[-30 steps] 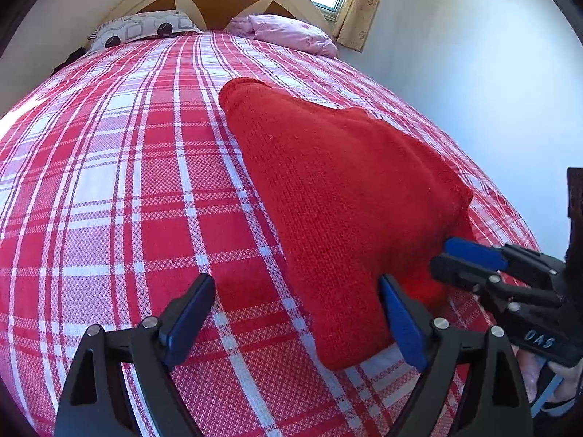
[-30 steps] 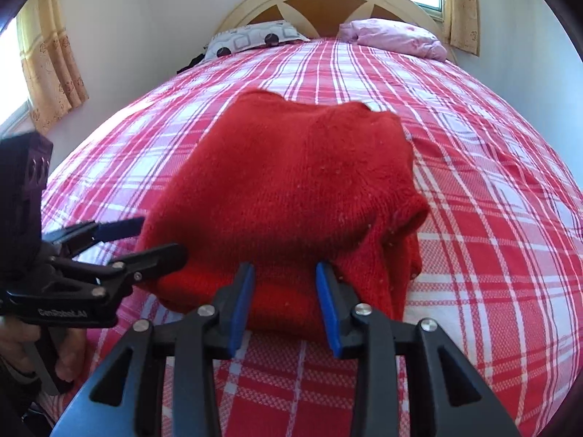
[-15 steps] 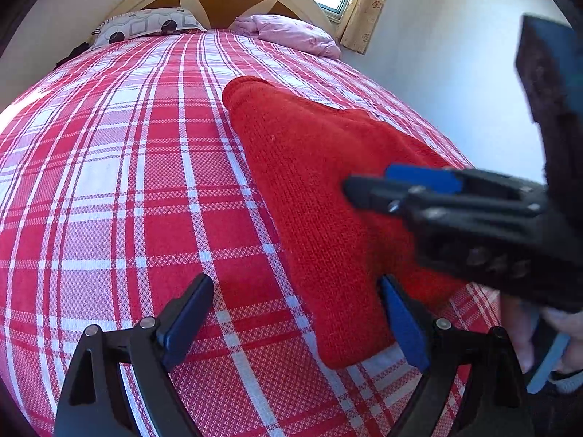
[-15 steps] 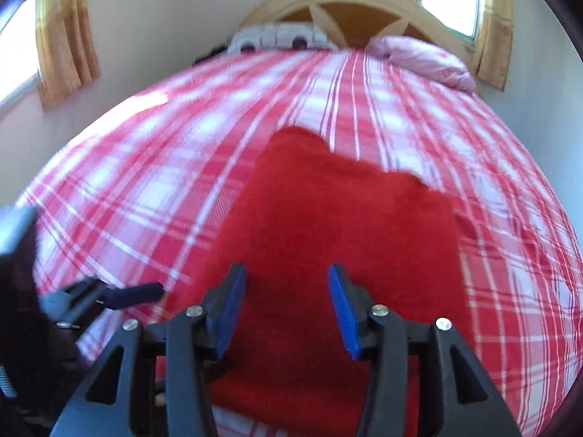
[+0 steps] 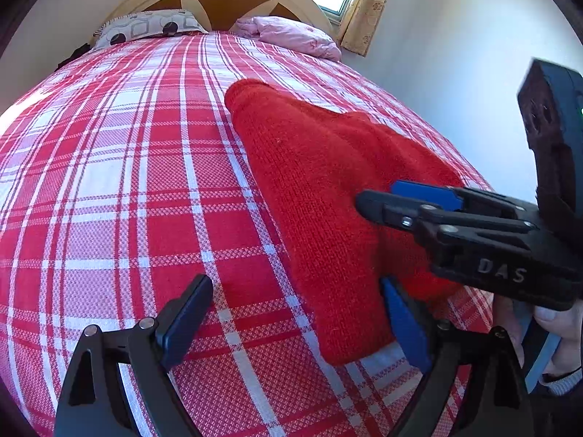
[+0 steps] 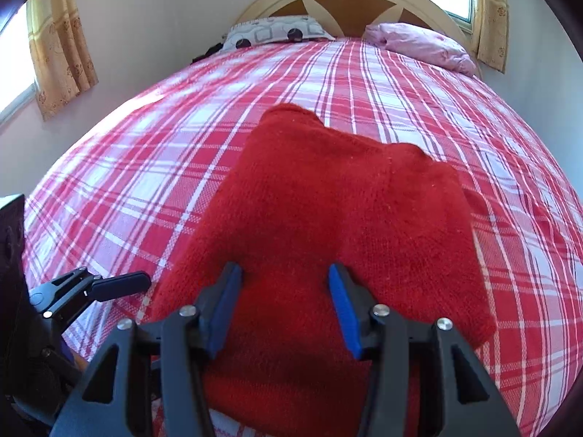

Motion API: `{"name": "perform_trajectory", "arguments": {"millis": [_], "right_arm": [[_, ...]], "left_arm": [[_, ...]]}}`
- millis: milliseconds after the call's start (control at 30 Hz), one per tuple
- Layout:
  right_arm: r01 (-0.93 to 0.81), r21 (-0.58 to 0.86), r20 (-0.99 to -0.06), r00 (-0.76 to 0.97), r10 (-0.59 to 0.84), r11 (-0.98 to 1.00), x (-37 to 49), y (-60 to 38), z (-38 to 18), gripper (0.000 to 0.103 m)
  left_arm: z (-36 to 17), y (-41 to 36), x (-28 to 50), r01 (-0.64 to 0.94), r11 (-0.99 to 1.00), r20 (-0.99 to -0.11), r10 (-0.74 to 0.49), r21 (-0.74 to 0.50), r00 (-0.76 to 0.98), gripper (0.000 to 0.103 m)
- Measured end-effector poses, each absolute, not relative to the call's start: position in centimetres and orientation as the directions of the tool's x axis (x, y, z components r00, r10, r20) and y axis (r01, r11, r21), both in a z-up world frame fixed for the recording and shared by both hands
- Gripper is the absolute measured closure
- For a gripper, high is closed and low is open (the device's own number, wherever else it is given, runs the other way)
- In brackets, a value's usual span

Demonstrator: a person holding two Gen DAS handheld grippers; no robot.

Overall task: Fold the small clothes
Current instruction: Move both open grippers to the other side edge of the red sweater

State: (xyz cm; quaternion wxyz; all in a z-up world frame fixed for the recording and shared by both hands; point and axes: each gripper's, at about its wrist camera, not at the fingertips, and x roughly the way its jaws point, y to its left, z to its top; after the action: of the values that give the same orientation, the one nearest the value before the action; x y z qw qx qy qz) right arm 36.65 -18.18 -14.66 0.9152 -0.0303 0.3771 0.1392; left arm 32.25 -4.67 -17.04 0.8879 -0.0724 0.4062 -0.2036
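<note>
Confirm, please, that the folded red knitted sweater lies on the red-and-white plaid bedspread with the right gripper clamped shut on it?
Not quite: the right gripper is open, its blue pads apart above the folded red knitted sweater, as the right wrist view shows. The sweater does lie on the red-and-white plaid bedspread.

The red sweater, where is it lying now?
The red sweater lies folded on the plaid bedspread, under the open right gripper, right of the left gripper.
</note>
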Motion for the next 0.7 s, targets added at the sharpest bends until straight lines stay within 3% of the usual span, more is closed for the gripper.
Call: {"name": "perform_trajectory", "arguments": {"millis": [233, 400, 467, 533, 600, 700], "right_arm": [[-0.307, 0.066, -0.652, 0.707, 0.274, 0.949, 34.5, -20.4, -12.9, 0.051], [-0.324, 0.084, -0.654, 0.696, 0.298, 0.942, 38.3, -20.7, -9.6, 0.050], [-0.354, 0.126, -0.679, 0.650, 0.341, 0.927, 41.2, -19.7, -9.3, 0.049], [-0.384, 0.127, -0.706, 0.612, 0.356, 0.914, 43.7, -18.0, -9.5, 0.055], [-0.401, 0.087, -0.785, 0.536, 0.310, 0.912, 46.8, -15.2, -11.3, 0.062], [-0.402, 0.043, -0.859, 0.452, 0.239, 0.915, 49.3, -13.2, -15.0, 0.063]], "left_arm": [[-14.3, -2.1, 31.5, 0.249, 0.913, -0.602, -0.400, -0.322, 0.691, 0.011], [-14.1, -3.1, 32.8, 0.253, 0.927, -0.611, -0.373, -0.276, 0.699, 0.011], [-15.1, -4.2, 33.3, 0.262, 0.938, -0.643, -0.347, -0.227, 0.683, 0.011], [-15.7, -4.3, 33.3, 0.280, 0.932, -0.647, -0.361, -0.229, 0.671, 0.011], [-16.1, -4.0, 33.4, 0.281, 0.927, -0.656, -0.374, -0.248, 0.656, 0.009], [-16.8, -3.5, 33.9, 0.271, 0.918, -0.673, -0.397, -0.290, 0.624, 0.007]]}}
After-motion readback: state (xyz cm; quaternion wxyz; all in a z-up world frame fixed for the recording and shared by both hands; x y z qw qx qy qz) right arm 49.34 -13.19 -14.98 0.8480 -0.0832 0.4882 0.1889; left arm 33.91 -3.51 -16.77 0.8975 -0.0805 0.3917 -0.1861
